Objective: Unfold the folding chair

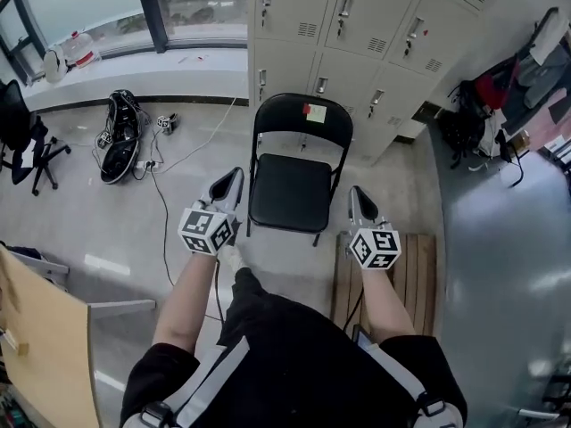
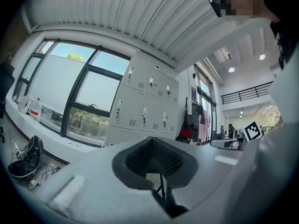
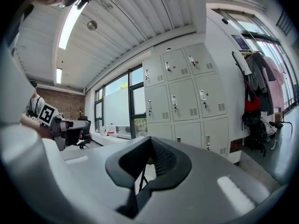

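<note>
The black folding chair (image 1: 290, 190) stands unfolded on the floor in front of the lockers, seat down, with a small sticker on its backrest. In the head view my left gripper (image 1: 235, 177) hangs just left of the seat, apart from the frame. My right gripper (image 1: 355, 193) hangs just right of the seat, near the front leg. Both are shut with nothing between the jaws. In the left gripper view my left gripper (image 2: 152, 143) points level at the lockers, and in the right gripper view my right gripper (image 3: 150, 143) does the same. A thin chair leg (image 3: 141, 177) shows below the tips.
Grey lockers (image 1: 357, 25) line the wall behind the chair. A slatted wooden pallet (image 1: 415, 275) lies at my right. Cables (image 1: 161, 205) and a black bag (image 1: 119, 137) lie on the floor at left, beyond them an office chair (image 1: 22, 141). A wooden board (image 1: 45, 346) stands near left.
</note>
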Action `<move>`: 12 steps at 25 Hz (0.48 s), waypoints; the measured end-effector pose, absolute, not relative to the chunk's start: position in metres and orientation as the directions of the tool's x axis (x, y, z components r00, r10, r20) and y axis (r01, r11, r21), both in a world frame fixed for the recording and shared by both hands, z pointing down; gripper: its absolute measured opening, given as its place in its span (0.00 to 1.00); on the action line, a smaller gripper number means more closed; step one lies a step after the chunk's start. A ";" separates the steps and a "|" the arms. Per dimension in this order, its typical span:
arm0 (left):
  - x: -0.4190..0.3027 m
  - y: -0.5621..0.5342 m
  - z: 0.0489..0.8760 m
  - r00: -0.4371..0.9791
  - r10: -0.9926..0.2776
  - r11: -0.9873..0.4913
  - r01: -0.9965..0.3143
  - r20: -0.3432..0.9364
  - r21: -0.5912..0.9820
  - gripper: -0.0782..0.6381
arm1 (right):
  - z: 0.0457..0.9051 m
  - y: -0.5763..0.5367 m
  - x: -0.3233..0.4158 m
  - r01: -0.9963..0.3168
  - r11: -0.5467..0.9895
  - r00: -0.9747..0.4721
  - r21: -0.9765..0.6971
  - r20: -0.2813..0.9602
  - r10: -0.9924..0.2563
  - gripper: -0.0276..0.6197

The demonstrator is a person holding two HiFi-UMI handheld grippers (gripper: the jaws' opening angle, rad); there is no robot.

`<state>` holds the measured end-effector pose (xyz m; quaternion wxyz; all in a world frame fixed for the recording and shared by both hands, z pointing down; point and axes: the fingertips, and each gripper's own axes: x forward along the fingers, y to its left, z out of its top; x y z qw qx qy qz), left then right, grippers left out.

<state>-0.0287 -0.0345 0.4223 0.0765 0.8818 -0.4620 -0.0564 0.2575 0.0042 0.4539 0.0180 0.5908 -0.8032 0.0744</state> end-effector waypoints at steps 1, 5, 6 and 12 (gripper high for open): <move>-0.030 -0.025 0.420 0.559 -0.828 -0.555 -0.811 -0.032 0.187 0.11 | 0.452 0.013 0.260 -0.950 0.296 -0.306 -0.098 0.112 -0.945 0.05; -0.040 0.008 0.410 0.535 -0.844 -0.533 -0.823 -0.047 0.196 0.12 | 0.447 0.045 0.271 -0.945 0.310 -0.321 -0.104 0.107 -0.941 0.05; -0.043 0.014 0.410 0.527 -0.848 -0.525 -0.824 -0.050 0.214 0.12 | 0.447 0.051 0.274 -0.945 0.306 -0.317 -0.114 0.106 -0.942 0.05; -0.048 0.037 0.418 0.486 -0.872 -0.481 -0.821 -0.068 0.307 0.12 | 0.449 0.072 0.289 -0.948 0.255 -0.274 -0.191 0.081 -0.958 0.05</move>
